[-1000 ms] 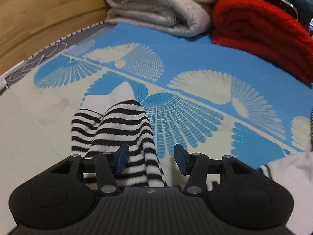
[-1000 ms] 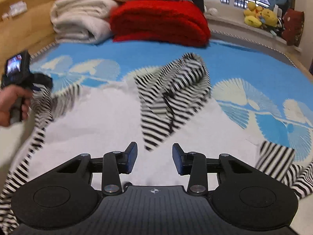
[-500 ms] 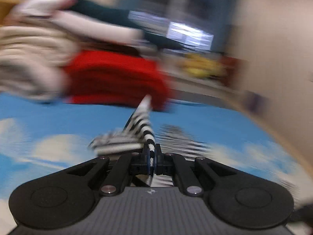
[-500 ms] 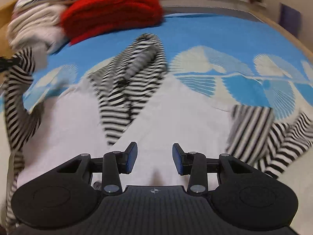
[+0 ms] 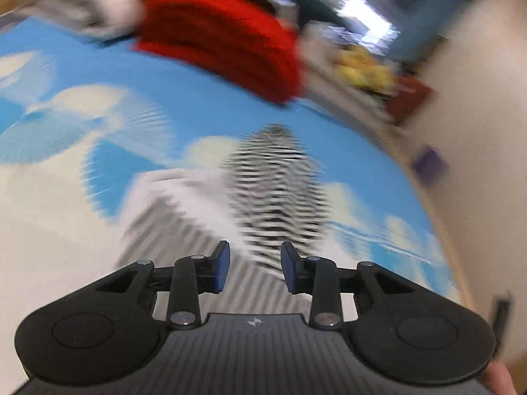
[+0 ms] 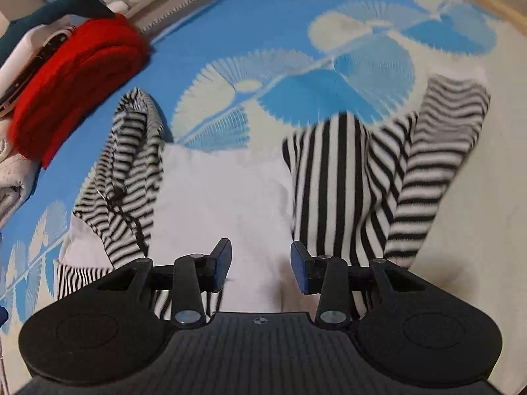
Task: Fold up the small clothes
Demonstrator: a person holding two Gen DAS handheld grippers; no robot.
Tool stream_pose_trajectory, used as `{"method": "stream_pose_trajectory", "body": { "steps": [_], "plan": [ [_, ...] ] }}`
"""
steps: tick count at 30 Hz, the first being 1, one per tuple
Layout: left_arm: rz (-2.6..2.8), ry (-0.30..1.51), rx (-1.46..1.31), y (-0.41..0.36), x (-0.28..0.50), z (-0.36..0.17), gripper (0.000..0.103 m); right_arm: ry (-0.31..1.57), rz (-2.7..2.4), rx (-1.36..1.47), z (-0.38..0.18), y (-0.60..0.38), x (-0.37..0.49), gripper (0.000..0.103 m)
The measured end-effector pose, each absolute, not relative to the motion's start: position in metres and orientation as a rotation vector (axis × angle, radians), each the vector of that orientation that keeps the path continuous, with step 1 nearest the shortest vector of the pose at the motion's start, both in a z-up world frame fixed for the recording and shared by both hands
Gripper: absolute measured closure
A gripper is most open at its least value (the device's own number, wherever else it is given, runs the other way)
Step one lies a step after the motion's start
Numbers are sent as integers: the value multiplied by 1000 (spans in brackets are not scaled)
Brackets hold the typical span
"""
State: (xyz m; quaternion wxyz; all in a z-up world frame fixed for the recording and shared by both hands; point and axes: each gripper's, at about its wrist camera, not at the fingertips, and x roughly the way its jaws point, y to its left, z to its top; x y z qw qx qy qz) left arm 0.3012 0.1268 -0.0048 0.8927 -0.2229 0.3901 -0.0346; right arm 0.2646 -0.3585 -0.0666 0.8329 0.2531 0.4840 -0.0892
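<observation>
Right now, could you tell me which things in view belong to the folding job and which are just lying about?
Job: striped garment; left gripper, jaws opening, nothing between; right gripper, open.

Lying about: red blanket; cream blanket; plush shark; patterned bedspread.

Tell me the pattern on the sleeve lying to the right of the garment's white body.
Black and white stripes on the sleeve, clearest in the right wrist view.
</observation>
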Motion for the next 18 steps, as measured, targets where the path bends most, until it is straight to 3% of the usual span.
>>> {"method": "stream_pose_trajectory", "body": {
  "steps": [9,10,11,16,18],
  "plan": [
    [159,801,-413,163,334,-14,66,1244,-150,428,-119,-331,265,62],
    [158,801,-421,166,336,-15,66,1231,-147,398,-118,-326,266,66],
    [159,802,-422,167,339,-17,66,1217,-132,365,-116,-320,266,77],
    [170,794,-418,176,332,-15,66,1163,-75,194,-106,-292,266,81],
    [175,794,-424,180,330,-17,66,1182,-89,210,-110,-294,269,94]
  ]
}}
